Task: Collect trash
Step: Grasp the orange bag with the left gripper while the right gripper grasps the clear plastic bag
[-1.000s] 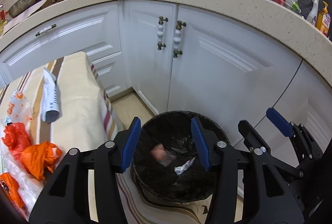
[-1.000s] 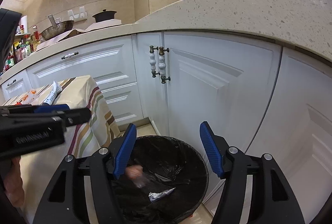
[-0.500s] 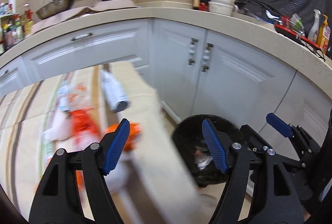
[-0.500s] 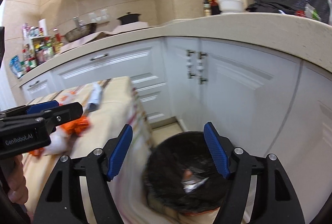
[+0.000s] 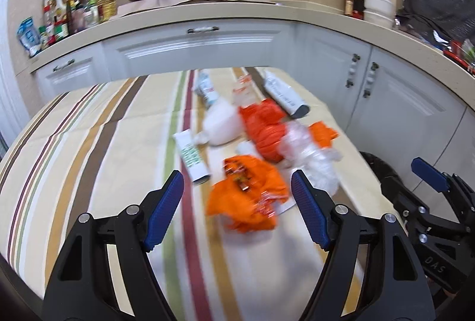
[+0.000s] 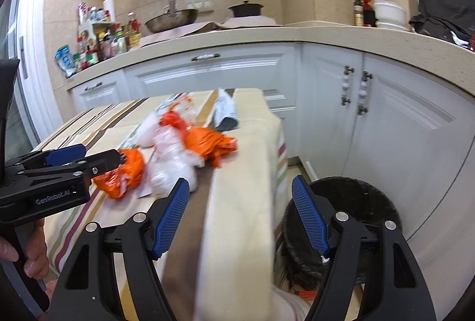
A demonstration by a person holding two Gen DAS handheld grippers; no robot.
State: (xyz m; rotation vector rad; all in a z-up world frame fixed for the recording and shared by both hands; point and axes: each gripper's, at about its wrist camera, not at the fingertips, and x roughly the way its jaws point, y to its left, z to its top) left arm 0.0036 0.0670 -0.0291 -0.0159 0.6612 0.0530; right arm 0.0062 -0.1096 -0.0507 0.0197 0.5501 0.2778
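Trash lies in a heap on the striped tablecloth (image 5: 104, 148): an orange wrapper (image 5: 246, 196), a second orange bag (image 5: 264, 125), clear plastic bags (image 5: 308, 154), white tubes (image 5: 191, 156) and a grey-capped tube (image 5: 285, 96). My left gripper (image 5: 237, 199) is open and empty, hovering just in front of the nearest orange wrapper. My right gripper (image 6: 240, 214) is open and empty over the table's right edge, beside the black-lined trash bin (image 6: 350, 220). The left gripper also shows in the right wrist view (image 6: 89, 157), and the heap shows there too (image 6: 175, 154).
White curved cabinets (image 5: 400, 101) with a speckled counter (image 5: 267, 12) wrap behind the table and bin. The bin (image 5: 377, 169) stands on the floor at the table's right end. Bottles, a wok and a pot sit on the counter.
Both grippers have swung left from above the bin to the table. The left one now faces the trash heap; the right one hangs at the table's edge. Both stay open.
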